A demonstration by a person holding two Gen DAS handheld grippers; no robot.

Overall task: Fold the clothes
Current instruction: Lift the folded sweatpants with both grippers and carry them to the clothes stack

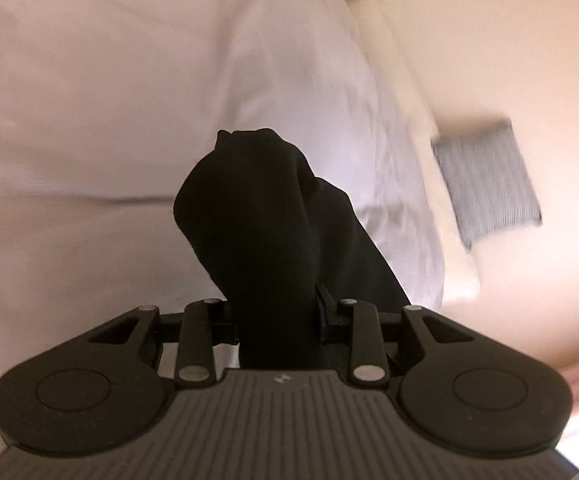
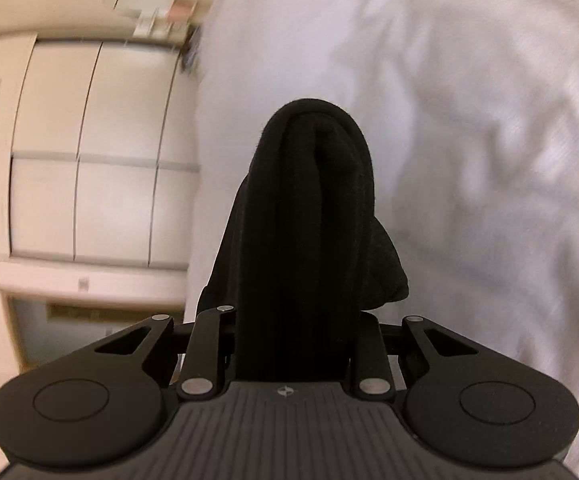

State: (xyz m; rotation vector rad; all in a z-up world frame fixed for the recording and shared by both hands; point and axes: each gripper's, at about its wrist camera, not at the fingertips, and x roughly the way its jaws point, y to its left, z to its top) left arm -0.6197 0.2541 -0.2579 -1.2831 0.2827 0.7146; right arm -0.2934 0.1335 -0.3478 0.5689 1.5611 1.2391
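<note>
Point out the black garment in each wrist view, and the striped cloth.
black garment (image 1: 261, 216), left wrist view, bunched fold.
black garment (image 2: 309, 200), right wrist view, bunched folds.
striped cloth (image 1: 487, 184), left wrist view, its middle.

A rumpled white bedsheet (image 2: 469, 140) spreads wide as the chief landmark, creased into soft folds and filling most of both views. Off its edge in the right wrist view stands a cream cabinet (image 2: 89, 152) with panelled doors in two rows, and beyond the sheet's far corner sit a few blurred small items (image 2: 161, 12) too smeared to make out. In the left wrist view, a grey striped cloth (image 1: 485, 184) lies on the pale floor (image 1: 529, 60) just beside the sheet's edge.
</note>
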